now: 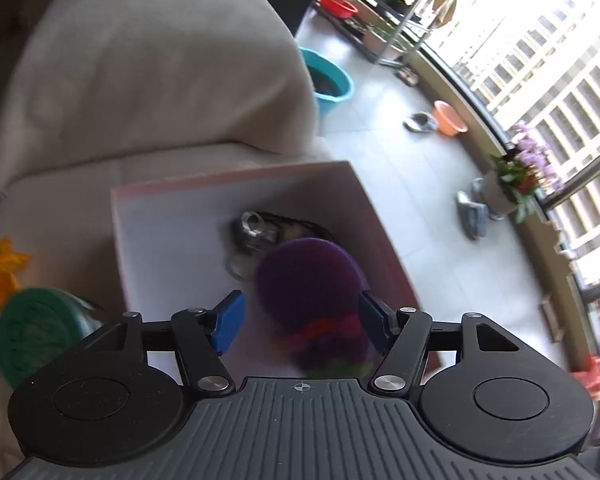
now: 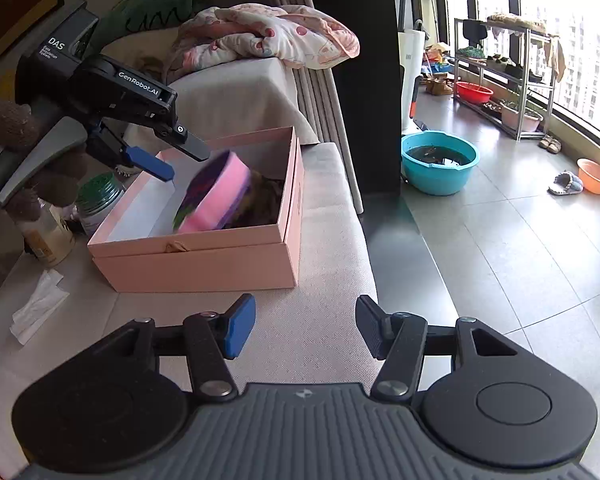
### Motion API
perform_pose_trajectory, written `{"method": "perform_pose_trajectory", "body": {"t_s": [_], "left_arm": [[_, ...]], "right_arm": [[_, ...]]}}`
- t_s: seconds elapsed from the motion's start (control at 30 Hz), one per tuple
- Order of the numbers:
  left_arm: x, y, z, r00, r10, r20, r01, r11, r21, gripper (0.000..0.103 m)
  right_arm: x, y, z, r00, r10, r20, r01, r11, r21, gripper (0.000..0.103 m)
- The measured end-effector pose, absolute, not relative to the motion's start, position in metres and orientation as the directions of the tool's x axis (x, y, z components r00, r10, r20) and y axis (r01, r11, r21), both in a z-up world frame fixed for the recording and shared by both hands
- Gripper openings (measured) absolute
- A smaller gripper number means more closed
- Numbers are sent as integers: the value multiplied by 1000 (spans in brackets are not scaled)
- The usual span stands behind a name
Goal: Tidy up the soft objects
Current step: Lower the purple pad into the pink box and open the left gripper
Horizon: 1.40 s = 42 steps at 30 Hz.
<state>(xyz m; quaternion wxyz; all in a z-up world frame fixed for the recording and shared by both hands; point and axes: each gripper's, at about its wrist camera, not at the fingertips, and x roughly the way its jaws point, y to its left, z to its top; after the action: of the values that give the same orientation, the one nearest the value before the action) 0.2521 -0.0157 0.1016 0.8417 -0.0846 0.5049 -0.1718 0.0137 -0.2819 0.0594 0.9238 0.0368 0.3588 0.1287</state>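
Note:
A pink box [image 2: 196, 264] stands open on the beige sofa seat [image 2: 332, 240]. A soft round toy [image 2: 216, 196], purple on one face with a pink edge, lies tilted and blurred inside it, against a dark furry item [image 2: 266, 200]. My left gripper [image 2: 186, 164] hangs open over the box's left side, and its blue pads are clear of the toy. In the left wrist view the purple toy [image 1: 308, 280] sits below and between the spread fingers of the left gripper [image 1: 300, 312], over the box's white floor [image 1: 172, 248]. My right gripper [image 2: 306, 320] is open and holds nothing, in front of the box.
A green-lidded jar [image 2: 98, 196] and a bottle [image 2: 48, 236] stand left of the box, with a crumpled tissue [image 2: 40, 304] nearer. A patterned blanket [image 2: 268, 36] lies on the sofa back. A teal basin [image 2: 440, 160] sits on the tiled floor to the right.

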Motion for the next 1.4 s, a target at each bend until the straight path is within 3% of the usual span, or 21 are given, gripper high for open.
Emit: {"method": "perform_pose_trajectory", "body": {"t_s": [0.37,0.6,0.83,1.0,1.17,1.27,1.33,1.4], "left_arm": [[257,-44,88,334,-555,-762,276,830,-484,67],[261,-60,81,400,-357,-844,299,921,-248,67],[258,-51,82,465,-162,-870,290,957,-23,66],[257,-50,90,445,-256,-858,304,945,-124,53],[261,-62,74,365,-301,-881,324,928,-183,49],[261,-65,74,391,-244,-887,321,940,-117,33],[260,-65,74,420,-169,-892,319,947,-30,31],[261,-62,73,421,-160,-893,313,950,-23,31]], "right_arm": [[12,-279,56,710,252,-657,-211,967,143,56],[12,-281,51,705,239,-668,-192,971,145,56],[12,-283,46,698,236,-676,-179,972,155,56],[11,-283,46,698,235,-676,-174,972,158,56],[8,-284,49,705,235,-669,-173,972,159,56],[8,-286,48,705,226,-672,-162,974,157,56],[9,-288,47,704,222,-675,-153,975,161,56],[9,-289,46,703,223,-676,-149,975,166,56]]}}
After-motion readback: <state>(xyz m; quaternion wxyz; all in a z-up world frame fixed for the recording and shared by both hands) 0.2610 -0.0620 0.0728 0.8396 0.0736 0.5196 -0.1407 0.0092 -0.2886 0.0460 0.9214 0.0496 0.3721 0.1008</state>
